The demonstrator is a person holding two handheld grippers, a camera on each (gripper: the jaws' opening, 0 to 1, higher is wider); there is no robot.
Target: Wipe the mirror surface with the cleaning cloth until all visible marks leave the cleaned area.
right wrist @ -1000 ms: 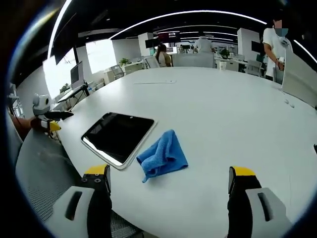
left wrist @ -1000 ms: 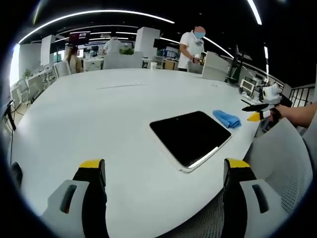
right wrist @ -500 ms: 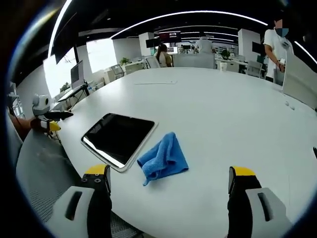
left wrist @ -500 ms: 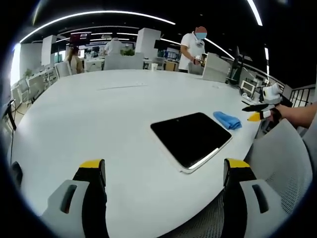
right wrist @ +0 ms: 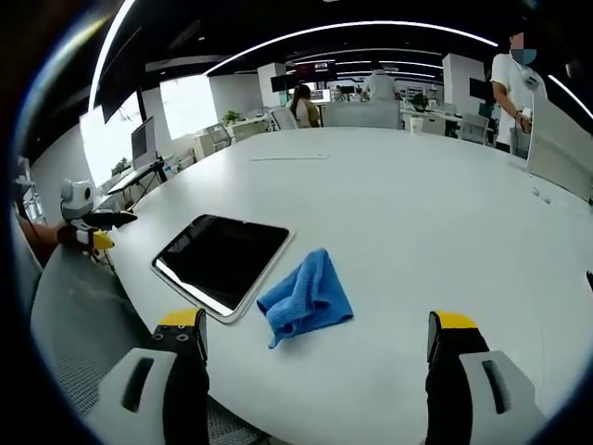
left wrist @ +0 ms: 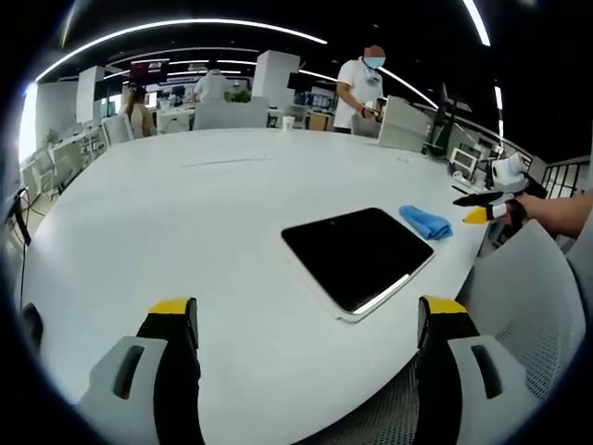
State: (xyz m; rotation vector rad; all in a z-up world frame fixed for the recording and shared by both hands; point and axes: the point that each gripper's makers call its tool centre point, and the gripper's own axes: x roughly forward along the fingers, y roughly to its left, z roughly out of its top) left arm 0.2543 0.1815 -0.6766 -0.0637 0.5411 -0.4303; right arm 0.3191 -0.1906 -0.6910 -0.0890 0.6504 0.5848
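— So, what are the tongs doing?

— In the left gripper view, the left gripper point(left wrist: 308, 320) comes up from the bottom of the frame. Its two yellow-tipped jaws stand wide apart. They hold nothing and touch nothing. The white table point(left wrist: 167, 213) shows between them.

— And the other one?

— Same thing. In the right gripper view, the right gripper point(right wrist: 318, 329) has its jaws spread wide at the bottom of the frame, with nothing in them.

— Where is the mirror?

— The mirror point(left wrist: 358, 256) is a dark flat slab with round corners. In the left gripper view it lies right of the middle, near the table's edge. In the right gripper view it sits left of the middle.

— And the cloth?

— The blue cleaning cloth point(right wrist: 306, 297) lies bunched up on the table, touching the mirror's edge or just beside it; I cannot tell which. In the right gripper view it is in the lower middle, above the gap between the jaws. In the left gripper view it is small, on the right, past the mirror.

— Anything else?

— A grey mesh chair point(left wrist: 542, 306) is at the lower right of the left gripper view. A person in a white shirt point(left wrist: 361, 88) stands at the top, behind the table.
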